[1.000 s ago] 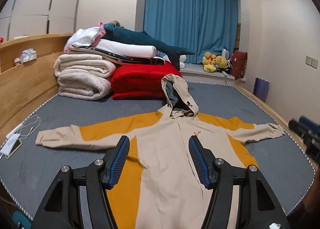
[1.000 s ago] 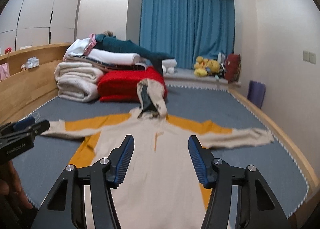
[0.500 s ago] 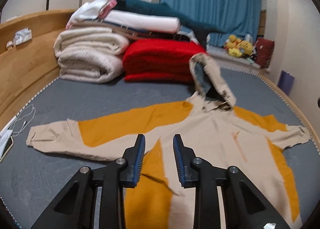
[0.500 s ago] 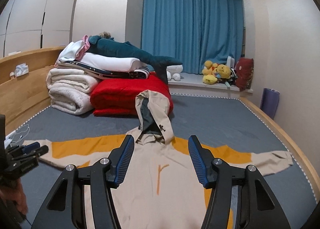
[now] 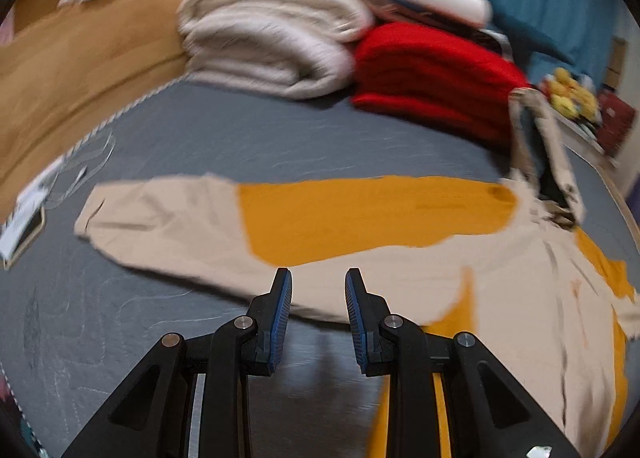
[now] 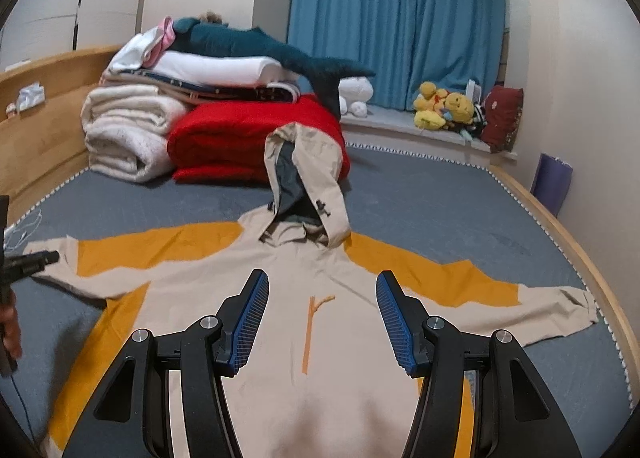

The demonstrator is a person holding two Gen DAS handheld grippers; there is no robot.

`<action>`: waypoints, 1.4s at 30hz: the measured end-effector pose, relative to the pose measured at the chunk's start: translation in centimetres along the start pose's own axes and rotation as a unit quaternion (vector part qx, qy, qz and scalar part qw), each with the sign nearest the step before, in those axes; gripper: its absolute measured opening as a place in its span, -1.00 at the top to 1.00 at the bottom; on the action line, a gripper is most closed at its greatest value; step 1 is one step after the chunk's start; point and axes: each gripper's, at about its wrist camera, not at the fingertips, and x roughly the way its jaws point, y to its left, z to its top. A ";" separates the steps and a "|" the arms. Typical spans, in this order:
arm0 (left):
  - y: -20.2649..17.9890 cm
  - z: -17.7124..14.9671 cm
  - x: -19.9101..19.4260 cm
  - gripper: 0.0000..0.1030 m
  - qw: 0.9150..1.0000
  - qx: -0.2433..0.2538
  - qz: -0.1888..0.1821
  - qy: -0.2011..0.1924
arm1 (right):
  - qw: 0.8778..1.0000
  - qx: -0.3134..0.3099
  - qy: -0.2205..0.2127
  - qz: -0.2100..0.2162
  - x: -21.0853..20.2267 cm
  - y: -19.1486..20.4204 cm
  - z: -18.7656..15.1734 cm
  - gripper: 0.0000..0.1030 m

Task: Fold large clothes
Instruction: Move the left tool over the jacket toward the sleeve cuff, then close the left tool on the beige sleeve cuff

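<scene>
No bin, box or basket shows in either view; everything lies loose on the bed (image 6: 440,214), a grey quilted mattress in a wooden frame.

At the left edge of the bed, a phone (image 5: 24,226) and white cables (image 5: 92,154) lie by the wooden side board. The jacket (image 6: 320,290), beige with orange panels, is spread flat across the middle of the bed with both sleeves out toward the left and right edges; its hood (image 6: 304,178) stands up, leaning toward the far end. The left hand-held gripper (image 5: 318,286) is over the lower edge of the left sleeve (image 5: 192,226), its blue-padded fingers parted with a narrow gap and nothing between them; this view is blurred. The right hand-held gripper (image 6: 322,298) is above the jacket's chest, spread wide and holding nothing, the orange zip line between its fingers.

Toward the far left corner sit folded cream blankets (image 6: 128,130), with a red blanket (image 6: 248,138) touching them on the right. White bedding and a teal plush shark (image 6: 256,46) are stacked on top.

Beyond the far edge, blue curtains (image 6: 392,18) hang over a sill with yellow plush toys (image 6: 444,106) and a dark red cushion (image 6: 502,118). A purple object (image 6: 552,182) leans on the right wall.
</scene>
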 end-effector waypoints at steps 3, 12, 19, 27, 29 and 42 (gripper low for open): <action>4.2 0.3 1.8 0.51 0.999 -0.044 0.019 0.013 | 1.000 0.006 0.016 0.012 1.1 -0.3 0.1 -0.11; 16.0 -0.5 7.9 0.48 0.980 -0.189 0.049 0.040 | 0.999 0.026 0.045 0.007 3.6 -1.1 0.2 -0.11; 23.7 -1.3 9.3 0.23 0.945 -0.320 0.051 0.036 | 0.997 0.023 0.073 -0.014 5.5 -1.2 -0.7 0.09; 27.4 -2.1 10.5 0.28 0.930 -0.364 0.039 0.026 | 0.995 0.013 0.099 0.001 6.7 -0.9 -1.8 0.60; 27.4 -1.8 10.8 0.49 0.931 -0.361 0.039 0.022 | 0.994 0.011 0.107 0.003 6.9 -0.6 -2.0 0.56; 16.2 4.8 0.3 1.00 0.970 -0.228 0.042 -0.079 | 0.989 0.054 0.140 -0.005 7.3 -2.4 -1.7 0.39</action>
